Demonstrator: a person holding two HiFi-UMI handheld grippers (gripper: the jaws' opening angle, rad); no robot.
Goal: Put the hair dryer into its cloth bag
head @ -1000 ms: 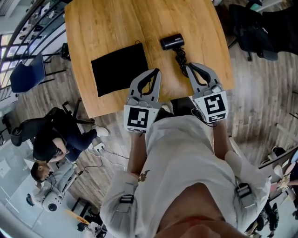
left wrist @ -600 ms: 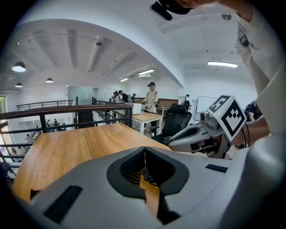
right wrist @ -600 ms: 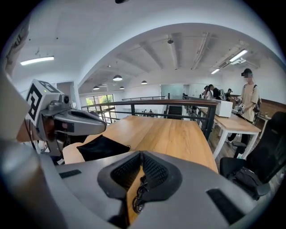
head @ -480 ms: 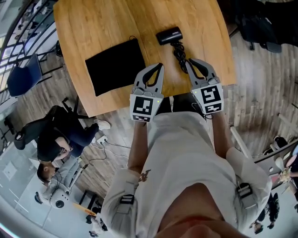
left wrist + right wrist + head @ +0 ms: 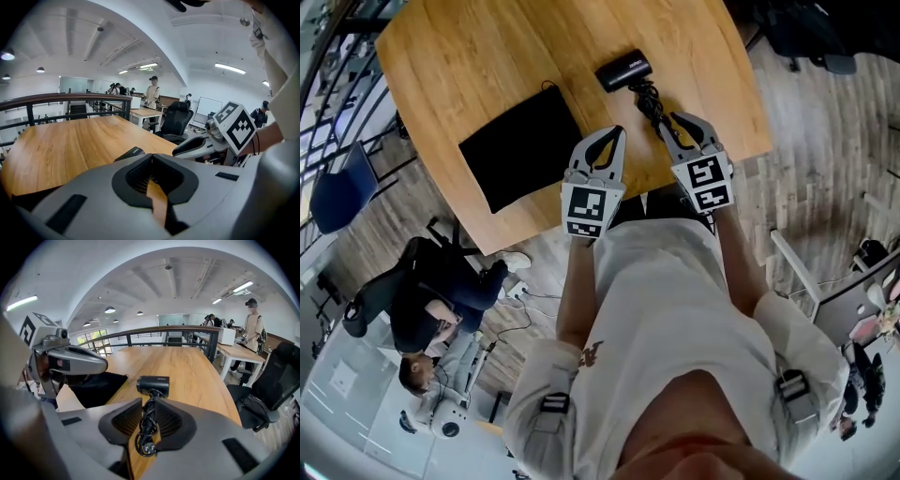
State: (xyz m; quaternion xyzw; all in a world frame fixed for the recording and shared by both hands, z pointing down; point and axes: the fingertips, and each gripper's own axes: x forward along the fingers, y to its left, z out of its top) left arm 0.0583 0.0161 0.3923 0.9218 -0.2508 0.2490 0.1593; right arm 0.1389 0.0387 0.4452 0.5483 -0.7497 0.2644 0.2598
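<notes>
Opening just now at frame centre, my right gripper brackets the hair dryer cord, unpinched. My left gripper is clenched, empty.

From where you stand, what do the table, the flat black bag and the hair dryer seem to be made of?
Table: wood or wood-look laminate, satin finish; grain and plank seams show.
Cloth bag: probably soft matte black fabric; it lies flat, no shine.
Hair dryer: likely hard black plastic, slight sheen on the barrel.
Its cord: rubbery-looking black sheath, bundled.
</notes>
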